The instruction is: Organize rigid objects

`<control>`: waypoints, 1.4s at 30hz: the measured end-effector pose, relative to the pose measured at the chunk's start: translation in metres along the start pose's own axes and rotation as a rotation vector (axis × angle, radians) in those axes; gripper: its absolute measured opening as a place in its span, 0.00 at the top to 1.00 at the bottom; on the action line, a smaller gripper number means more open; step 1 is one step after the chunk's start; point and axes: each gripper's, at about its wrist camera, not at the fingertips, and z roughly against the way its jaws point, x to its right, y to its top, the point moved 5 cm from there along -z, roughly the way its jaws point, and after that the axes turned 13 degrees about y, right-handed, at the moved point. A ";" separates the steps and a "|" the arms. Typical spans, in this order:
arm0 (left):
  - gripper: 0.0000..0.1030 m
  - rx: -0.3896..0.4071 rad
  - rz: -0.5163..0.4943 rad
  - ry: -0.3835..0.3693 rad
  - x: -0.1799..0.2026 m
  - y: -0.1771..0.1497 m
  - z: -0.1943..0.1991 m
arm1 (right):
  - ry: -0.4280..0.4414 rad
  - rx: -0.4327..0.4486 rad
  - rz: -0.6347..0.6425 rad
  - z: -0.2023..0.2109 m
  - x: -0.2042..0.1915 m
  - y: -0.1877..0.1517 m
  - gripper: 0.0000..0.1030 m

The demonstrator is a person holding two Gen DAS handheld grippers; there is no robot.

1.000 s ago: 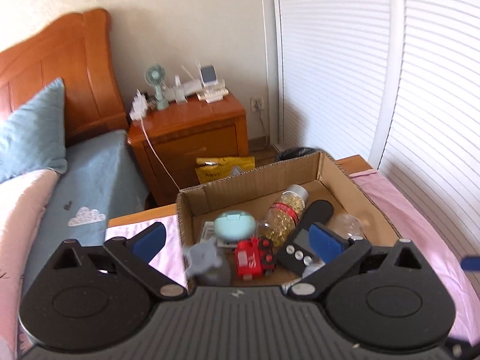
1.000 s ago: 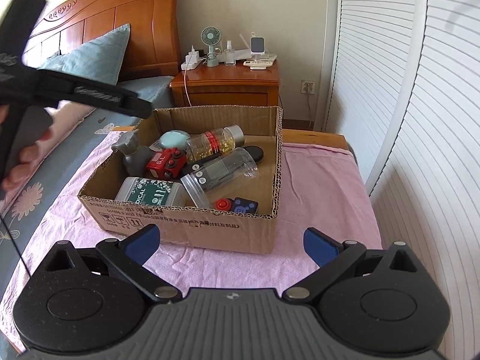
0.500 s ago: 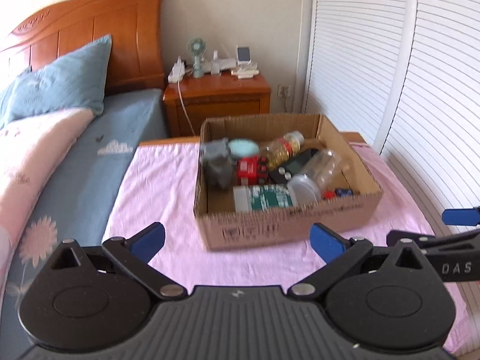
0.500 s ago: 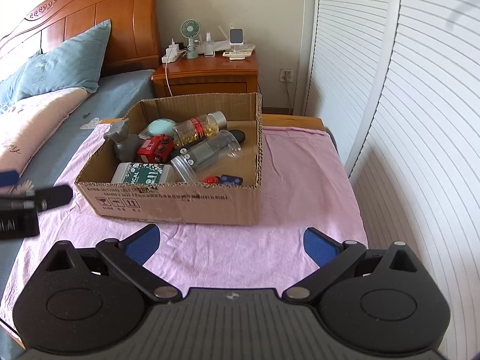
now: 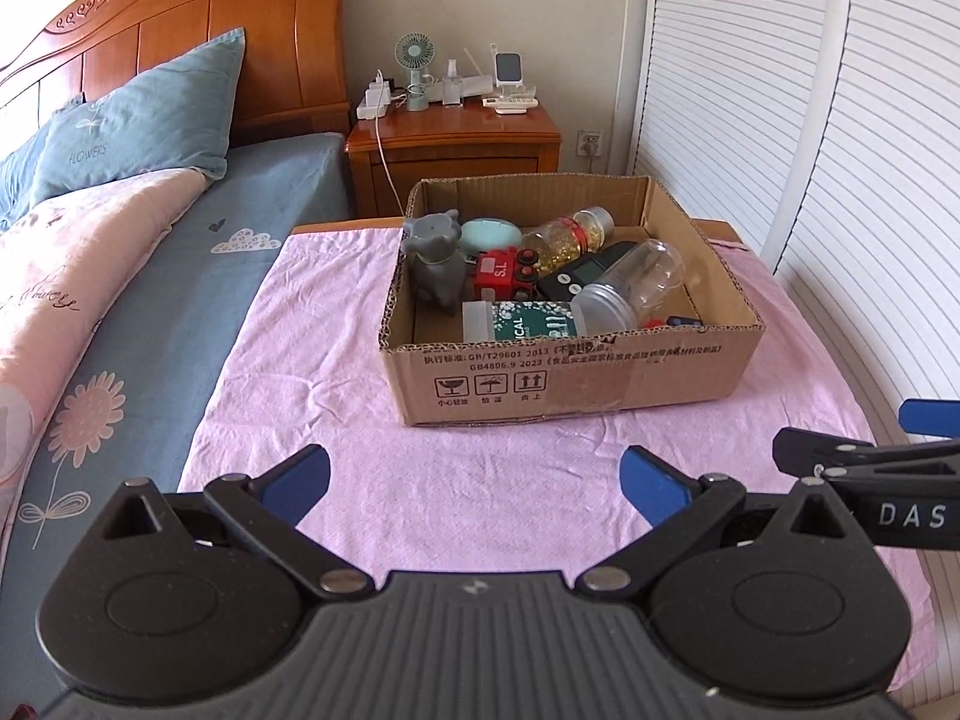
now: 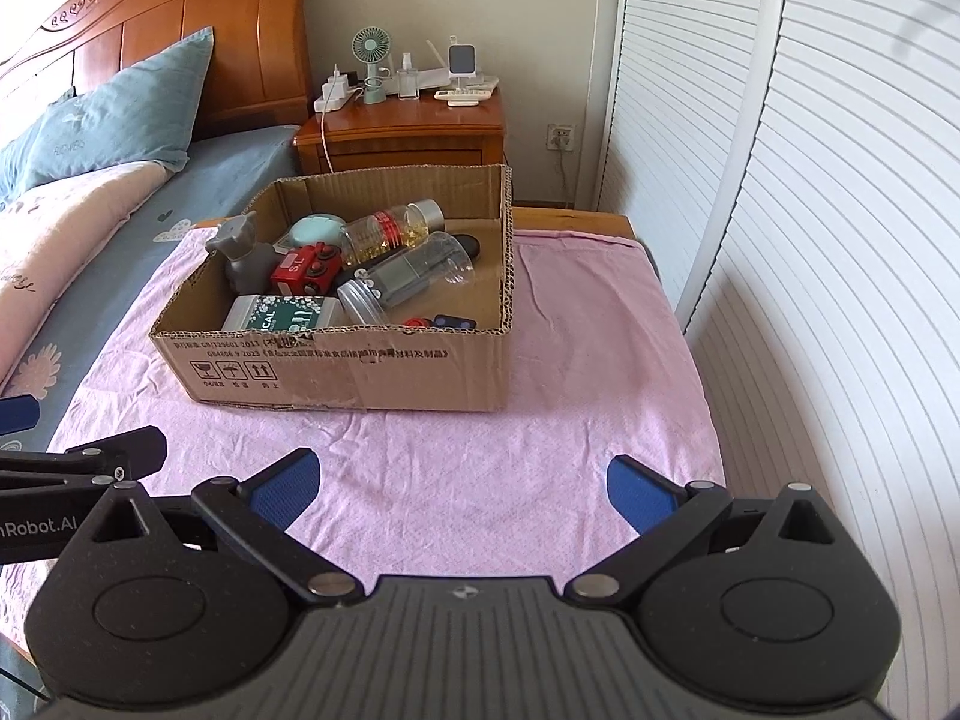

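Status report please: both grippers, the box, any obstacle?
Left gripper open, empty. Right gripper open, empty. Cardboard box full, on pink cloth. Nothing in the way.

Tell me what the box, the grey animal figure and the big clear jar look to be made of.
Box: corrugated cardboard, matte brown; the fluted edge shows along the rim.
Grey animal figure: probably moulded plastic or rubber, a uniform matte grey surface; which one is unclear.
Big clear jar: looks like transparent plastic with a ribbed screw lid, though glass cannot be ruled out.
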 end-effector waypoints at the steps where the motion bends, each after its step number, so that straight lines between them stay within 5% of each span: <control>1: 0.01 -0.002 0.003 0.002 -0.001 0.000 -0.001 | 0.002 0.000 -0.002 0.000 0.000 0.000 0.00; 42: 0.01 -0.020 0.014 0.016 -0.004 0.000 -0.003 | 0.004 -0.009 0.010 -0.002 -0.001 -0.001 0.00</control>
